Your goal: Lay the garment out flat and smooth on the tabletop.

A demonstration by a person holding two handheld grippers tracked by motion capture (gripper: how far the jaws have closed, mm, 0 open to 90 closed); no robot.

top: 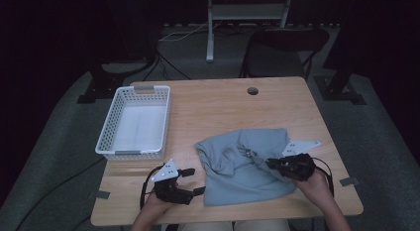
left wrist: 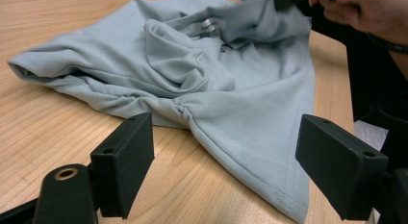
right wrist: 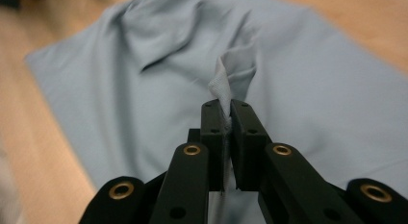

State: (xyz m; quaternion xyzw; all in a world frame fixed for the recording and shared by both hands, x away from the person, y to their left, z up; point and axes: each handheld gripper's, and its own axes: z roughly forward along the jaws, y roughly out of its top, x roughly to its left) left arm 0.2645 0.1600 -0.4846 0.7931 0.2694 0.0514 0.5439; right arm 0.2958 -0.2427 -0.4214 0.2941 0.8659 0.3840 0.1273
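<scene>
Shirt [top: 247,164]: grey-blue, crumpled, lying on the counter [top: 223,102] toward its near right corner; label visible among the folds.
Right gripper [right wrist: 227,119]: over the shirt's right side, fingers [right wrist: 211,137] clamped on a pinched-up fold of the cloth.
Left gripper [left wrist: 223,159]: at the counter's near edge, just left of the shirt; fingers [left wrist: 122,164] wide apart, hem lying between them, not touched.
Basket [top: 111,134]: white, perforated, at the counter's far left corner, well apart from the shirt.
</scene>
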